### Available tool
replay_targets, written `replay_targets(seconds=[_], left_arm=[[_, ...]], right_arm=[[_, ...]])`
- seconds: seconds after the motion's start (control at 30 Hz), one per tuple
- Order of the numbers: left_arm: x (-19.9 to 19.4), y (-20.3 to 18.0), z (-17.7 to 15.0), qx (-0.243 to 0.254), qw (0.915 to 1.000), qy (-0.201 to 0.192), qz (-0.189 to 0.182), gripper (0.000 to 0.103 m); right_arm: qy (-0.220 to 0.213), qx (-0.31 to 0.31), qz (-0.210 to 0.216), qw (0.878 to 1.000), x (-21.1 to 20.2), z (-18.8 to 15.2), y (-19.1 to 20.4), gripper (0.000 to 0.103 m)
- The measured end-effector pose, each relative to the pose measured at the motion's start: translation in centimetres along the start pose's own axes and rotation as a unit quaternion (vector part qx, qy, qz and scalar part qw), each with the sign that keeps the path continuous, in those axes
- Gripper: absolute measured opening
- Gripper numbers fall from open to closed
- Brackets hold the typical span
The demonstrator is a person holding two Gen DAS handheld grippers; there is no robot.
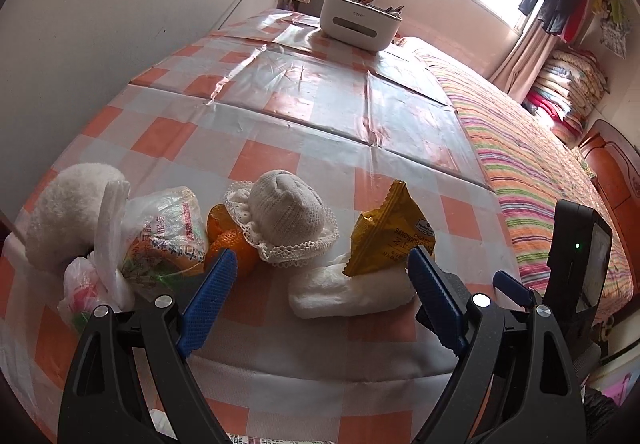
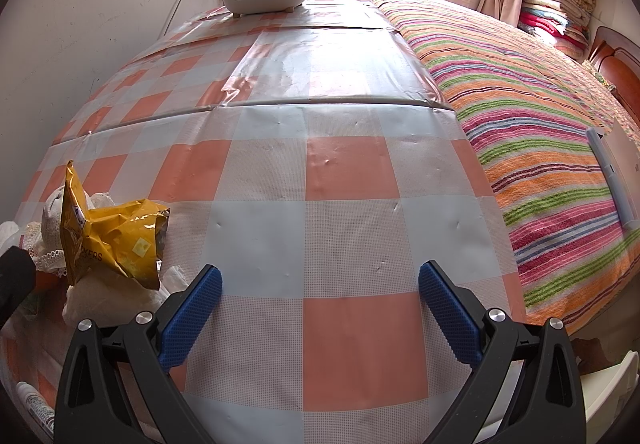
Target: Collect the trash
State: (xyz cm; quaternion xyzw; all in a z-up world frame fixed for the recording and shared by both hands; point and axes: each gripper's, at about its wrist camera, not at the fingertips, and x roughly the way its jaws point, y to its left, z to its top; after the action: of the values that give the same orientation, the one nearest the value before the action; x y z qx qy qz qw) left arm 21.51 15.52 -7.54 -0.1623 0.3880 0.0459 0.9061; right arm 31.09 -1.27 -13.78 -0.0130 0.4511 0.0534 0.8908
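Your yellow crinkly snack wrapper (image 1: 390, 232) has words on it. You can read "SANDWICH" on its front in the left view, and the end of a word, "KERS", low on it in the right view (image 2: 110, 244). There are little cheese pictures on it too. It is torn open and puffed up, standing on end near the front edge of the table. It leans on a crumpled white paper tissue (image 1: 348, 290) that lies flat just below it.

The see-through plastic bag with red print (image 1: 168, 232) has red writing, but it is too small to read. It sits close to the front left corner of the table. A small knotted white plastic bag (image 1: 94, 280) is touching it.

The white plastic box with a slot in its side (image 1: 356, 21) stands at the far edge of the table. It has a short grey word on its front, too blurry to read.

Your left gripper (image 1: 322, 268) has its blue jaws spread wide, with nothing between them. It hangs over the front edge, in front of the tissue and the wrapper.

Your right gripper (image 2: 320, 284) also has its jaws spread wide and empty. It is over the bare orange and white checked tablecloth (image 2: 344, 167), with the wrapper off to its left.

An orange fruit (image 1: 234, 246) and a white knitted lacy cloth (image 1: 288, 217) sit between the bags and the wrapper.
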Motion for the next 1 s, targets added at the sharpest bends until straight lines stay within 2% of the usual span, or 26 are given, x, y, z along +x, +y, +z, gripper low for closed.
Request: replay_targets(seconds=[0.17,0.33,0.47,0.73,0.83,1.0], left_arm=[[-2.8,0.7,0.2,0.007,0.9992,-0.039,-0.002,0.086],[-5.0,1.6,0.3,-0.002,0.9985,-0.047,-0.026,0.086],[-6.3,2.5,-0.1,-0.003,0.9979,-0.06,-0.024,0.086],[-7.5,4.7,-2.0,-0.002,0.998,-0.063,-0.012,0.086],[-7.1,4.9,-2.7,0.009,0.9983,-0.057,0.006,0.086],[-6.7,4.1,-3.7,0.011,0.9994,-0.027,-0.019,0.086]], right_arm=[[0.0,0.0,0.0,1.0,0.0,0.0,0.0,0.096],[0.0,0.0,0.0,1.0,0.0,0.0,0.0,0.096],[0.0,0.0,0.0,1.0,0.0,0.0,0.1,0.096],[0.0,0.0,0.0,1.0,0.0,0.0,0.0,0.096],[0.0,0.0,0.0,1.0,0.0,0.0,0.0,0.096],[0.0,0.001,0.0,1.0,0.0,0.0,0.0,0.096]])
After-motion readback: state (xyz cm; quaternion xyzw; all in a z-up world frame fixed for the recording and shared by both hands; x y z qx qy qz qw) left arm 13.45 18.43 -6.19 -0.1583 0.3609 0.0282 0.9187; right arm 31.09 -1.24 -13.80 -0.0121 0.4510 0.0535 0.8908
